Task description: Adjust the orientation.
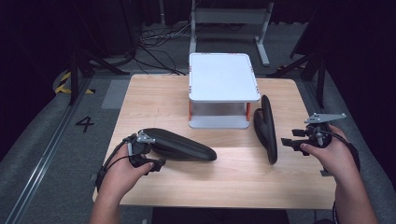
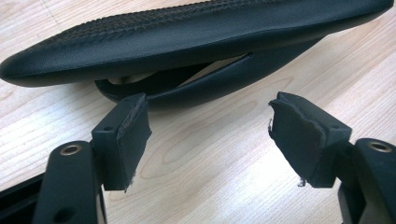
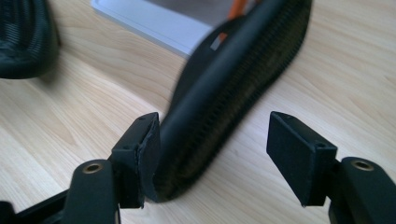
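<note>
Shoes are what we have in hand: two black slip-ons on the wooden worktop (image 1: 233,186), in front of a small white two-tier rack (image 1: 223,77) that we take to be where they belong. Our left tongs (image 2: 210,140) stand released, pads apart with bare wood between them, just short of the left shoe (image 1: 180,144), which lies flat on its sole with its heel end toward that hand, so we judge it an easy end to pinch. Our right tongs (image 3: 215,158) are also spread and not pressing; the right shoe (image 1: 266,128) stands tipped on its edge, near the rack's right corner, and in the right gripper view its heel end sits between the pads, touching or nearly touching the left one, well clear of the other. Standing on edge, it offers a narrow side for the jaws, though it could topple if nudged. Both shoes lie apart from each other and outside the rack, so we judge the stowing not yet begun
</note>
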Available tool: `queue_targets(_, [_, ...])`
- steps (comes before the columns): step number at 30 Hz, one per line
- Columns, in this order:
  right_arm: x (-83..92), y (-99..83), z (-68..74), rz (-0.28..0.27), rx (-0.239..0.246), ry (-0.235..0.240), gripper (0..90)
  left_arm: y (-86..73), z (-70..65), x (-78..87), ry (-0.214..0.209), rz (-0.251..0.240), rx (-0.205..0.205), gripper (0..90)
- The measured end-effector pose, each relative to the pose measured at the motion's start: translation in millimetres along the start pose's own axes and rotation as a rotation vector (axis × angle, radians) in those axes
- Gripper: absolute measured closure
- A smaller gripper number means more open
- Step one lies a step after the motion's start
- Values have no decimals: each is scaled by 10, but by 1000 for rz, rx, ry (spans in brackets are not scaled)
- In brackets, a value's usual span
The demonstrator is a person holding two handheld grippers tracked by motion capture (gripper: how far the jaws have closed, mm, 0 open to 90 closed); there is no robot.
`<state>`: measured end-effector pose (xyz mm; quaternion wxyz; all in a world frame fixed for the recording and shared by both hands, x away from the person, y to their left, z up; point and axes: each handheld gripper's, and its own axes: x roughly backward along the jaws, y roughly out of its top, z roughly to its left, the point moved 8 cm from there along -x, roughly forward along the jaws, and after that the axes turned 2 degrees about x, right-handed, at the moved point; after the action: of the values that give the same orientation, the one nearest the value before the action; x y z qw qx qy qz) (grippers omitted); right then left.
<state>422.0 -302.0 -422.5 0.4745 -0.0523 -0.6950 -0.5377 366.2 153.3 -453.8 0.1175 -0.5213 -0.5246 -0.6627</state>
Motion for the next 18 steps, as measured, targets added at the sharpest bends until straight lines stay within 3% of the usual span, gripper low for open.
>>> queue_targets(5, [-146, 122, 305, -22, 67, 77, 358, -13, -16, -5, -5, 5, -8, 286])
queue_targets(14, [-450, 237, 703, -11, 146, 161, 360, -156, 40, 18, 5, 10, 37, 291])
queue_targets(18, [-623, 300, 922, -2, 216, 202, 356, -242, 81, 50, 19, 12, 59, 292])
